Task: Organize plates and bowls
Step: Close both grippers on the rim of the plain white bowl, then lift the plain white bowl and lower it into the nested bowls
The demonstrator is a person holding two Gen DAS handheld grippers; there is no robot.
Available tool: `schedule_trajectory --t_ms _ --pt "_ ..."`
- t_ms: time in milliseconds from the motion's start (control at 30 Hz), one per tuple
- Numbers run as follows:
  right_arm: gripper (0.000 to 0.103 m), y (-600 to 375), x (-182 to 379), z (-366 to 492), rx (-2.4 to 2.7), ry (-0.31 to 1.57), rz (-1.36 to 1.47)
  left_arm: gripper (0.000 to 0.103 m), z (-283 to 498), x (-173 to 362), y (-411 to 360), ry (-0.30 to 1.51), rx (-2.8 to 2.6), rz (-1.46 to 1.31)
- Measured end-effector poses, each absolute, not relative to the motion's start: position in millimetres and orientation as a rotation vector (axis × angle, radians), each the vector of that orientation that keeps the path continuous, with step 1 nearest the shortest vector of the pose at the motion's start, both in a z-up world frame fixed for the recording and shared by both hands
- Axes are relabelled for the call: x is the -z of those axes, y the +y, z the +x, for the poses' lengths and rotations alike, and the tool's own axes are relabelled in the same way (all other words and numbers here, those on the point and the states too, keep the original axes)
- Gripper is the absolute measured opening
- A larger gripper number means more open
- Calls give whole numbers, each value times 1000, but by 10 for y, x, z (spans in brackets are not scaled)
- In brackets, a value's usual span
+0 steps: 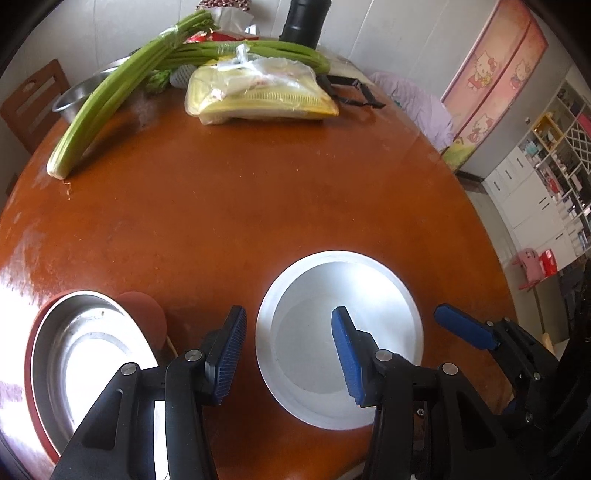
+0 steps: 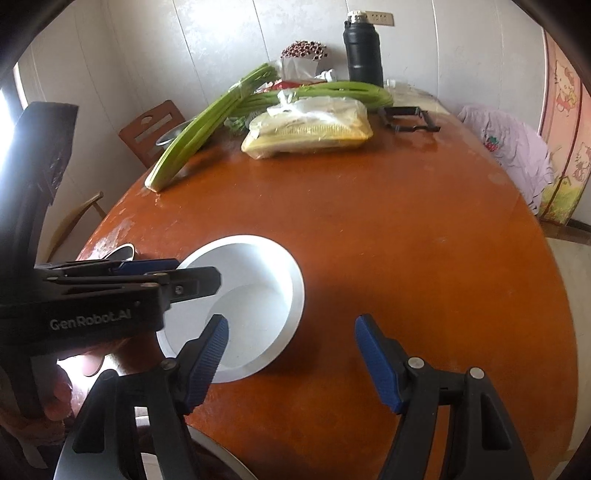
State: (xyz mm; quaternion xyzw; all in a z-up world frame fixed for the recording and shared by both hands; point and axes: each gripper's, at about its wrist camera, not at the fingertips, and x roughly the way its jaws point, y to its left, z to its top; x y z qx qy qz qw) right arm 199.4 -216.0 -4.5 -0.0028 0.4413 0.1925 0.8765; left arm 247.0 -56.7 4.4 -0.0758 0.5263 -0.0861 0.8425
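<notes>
Two grippers, both spread wide and holding nothing. Nearest, left gripper [image 1: 290, 321] poised at the near-left rim of the shallow round white dish [image 1: 384, 317], one blue ribbed pad outside the rim, the other over the inside; whether touching or hovering, cannot tell. Right gripper [image 2: 291, 325] just beside the same dish on its right, jaws equally far apart, one pad above the dish's near edge.

Likely trouble: pinching only that thin sloped rim and letting the smooth dish tip or slip out on lifting. Could also skid across the glossy round red-brown wooden table [image 1: 258, 206] if pushed instead of gripped. Crowded too: both tools close to one dish, so could knock together.

Just left, a round stainless steel bowl nested in a red-rimmed plate [image 1: 85, 350], probably the stacking spot, with a small red round piece [image 1: 144, 310] at its edge, near enough to be clipped on the way over.

Open tabletop beyond, nothing blocking. Far side, well apart: long green celery bunch [image 1: 110, 99], plastic-wrapped yellow package [image 1: 258, 96], black cylindrical flask [image 1: 303, 22], black metal frame [image 1: 354, 92].
</notes>
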Motion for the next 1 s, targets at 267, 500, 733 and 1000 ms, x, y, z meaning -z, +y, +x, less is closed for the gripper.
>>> schedule_trajectory --t_ms 267,500,733,1000 --pt "52 -1979 117 2021 -454 930 -49 50 2513 50 -622 1126 187 -133" --pt "49 -1857 134 1999 -487 938 -70 49 2520 57 -603 1124 209 -163" --pt "50 -1867 82 1968 -475 918 -71 49 2492 1 -603 1110 223 -181" --pt "50 -1912 -56 1898 -469 890 -55 49 2389 -157 -606 1079 250 -195"
